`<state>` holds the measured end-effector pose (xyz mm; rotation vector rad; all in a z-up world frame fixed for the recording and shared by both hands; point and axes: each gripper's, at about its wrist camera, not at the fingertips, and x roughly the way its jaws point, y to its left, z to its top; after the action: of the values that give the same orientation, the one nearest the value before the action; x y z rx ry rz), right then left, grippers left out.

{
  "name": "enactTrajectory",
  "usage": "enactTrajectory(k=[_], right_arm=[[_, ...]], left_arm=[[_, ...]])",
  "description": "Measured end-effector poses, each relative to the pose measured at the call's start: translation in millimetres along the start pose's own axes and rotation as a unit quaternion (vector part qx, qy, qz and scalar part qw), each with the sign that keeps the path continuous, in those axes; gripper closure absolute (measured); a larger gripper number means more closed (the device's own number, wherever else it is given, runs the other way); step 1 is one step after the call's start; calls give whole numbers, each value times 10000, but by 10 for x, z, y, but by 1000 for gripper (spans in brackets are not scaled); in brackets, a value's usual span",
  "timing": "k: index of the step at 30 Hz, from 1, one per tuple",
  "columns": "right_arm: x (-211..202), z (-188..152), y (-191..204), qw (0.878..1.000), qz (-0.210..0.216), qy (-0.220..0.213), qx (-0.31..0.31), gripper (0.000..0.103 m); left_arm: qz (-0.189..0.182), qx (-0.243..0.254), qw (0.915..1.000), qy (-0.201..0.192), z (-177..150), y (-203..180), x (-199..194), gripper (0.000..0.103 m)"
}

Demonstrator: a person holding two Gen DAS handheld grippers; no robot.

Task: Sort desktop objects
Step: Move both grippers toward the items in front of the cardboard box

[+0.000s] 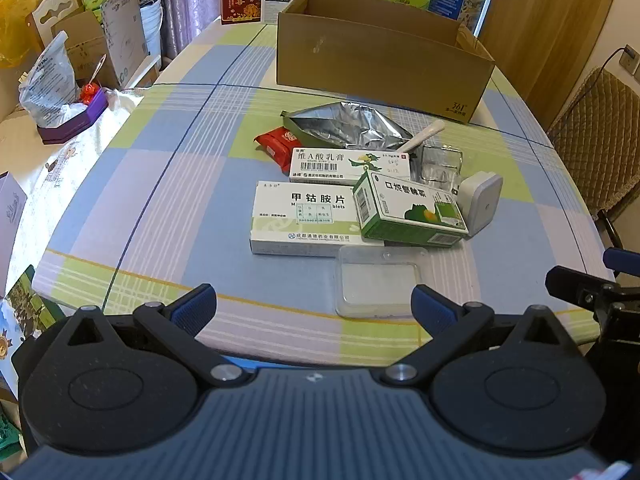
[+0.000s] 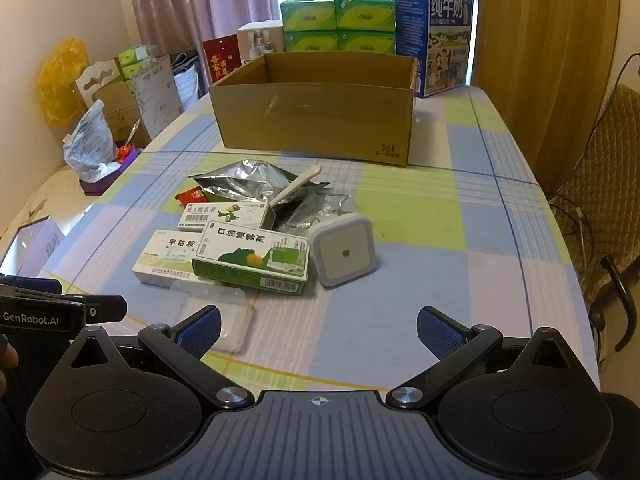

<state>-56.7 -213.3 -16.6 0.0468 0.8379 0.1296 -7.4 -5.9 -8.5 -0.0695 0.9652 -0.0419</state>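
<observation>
The left hand-held gripper (image 1: 314, 306) is held low over the near edge of the desk (image 1: 168, 184), its blue-padded fingers spread wide with nothing between them. The right hand-held gripper (image 2: 318, 330) is likewise spread wide and empty, at the near edge just beside the left one.

A small heap of objects is seen in the middle of the checked cloth. Nearest the grippers a clear plastic tray (image 1: 376, 284) lies flat, just ahead of the left gripper's fingers. Behind it a long white medicine box (image 1: 300, 220) is laid flat, and a green-and-white box (image 1: 408, 210) rests tilted across its right end. To the right of the green box, touching it, a white square night light (image 2: 344, 254) is propped at a tilt. Further back a white ointment box (image 1: 348, 164) lies crosswise, with a red packet (image 1: 278, 144) at its left end and a crumpled silver foil bag (image 1: 348, 126) behind it. A pale stick-like object (image 1: 422, 138) rests slanted on the foil bag, and a crinkled clear wrapper (image 1: 440, 164) lies beside the ointment box.

An open cardboard box (image 2: 316, 120) stands behind the heap, well apart from it; only bare inner walls are visible. Green tissue packs (image 2: 338, 22) and a blue milk carton (image 2: 436, 40) are stacked behind it.
</observation>
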Motion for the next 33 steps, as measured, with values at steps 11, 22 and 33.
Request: enactTrajectory(k=[11,22,33], right_arm=[[-4,-16,-9,10000,18,-3,-14,2],[7,-5,-18,10000,2,16,-66,2],[51,-29,-78,9999,67,126,-9,2]], left_arm=[[5,55,10000,38,-38,-30,-23,1],[9,114,9999,63,-32,-72,-30,1],[34,163,9998,110,-35,-126,-30,1]])
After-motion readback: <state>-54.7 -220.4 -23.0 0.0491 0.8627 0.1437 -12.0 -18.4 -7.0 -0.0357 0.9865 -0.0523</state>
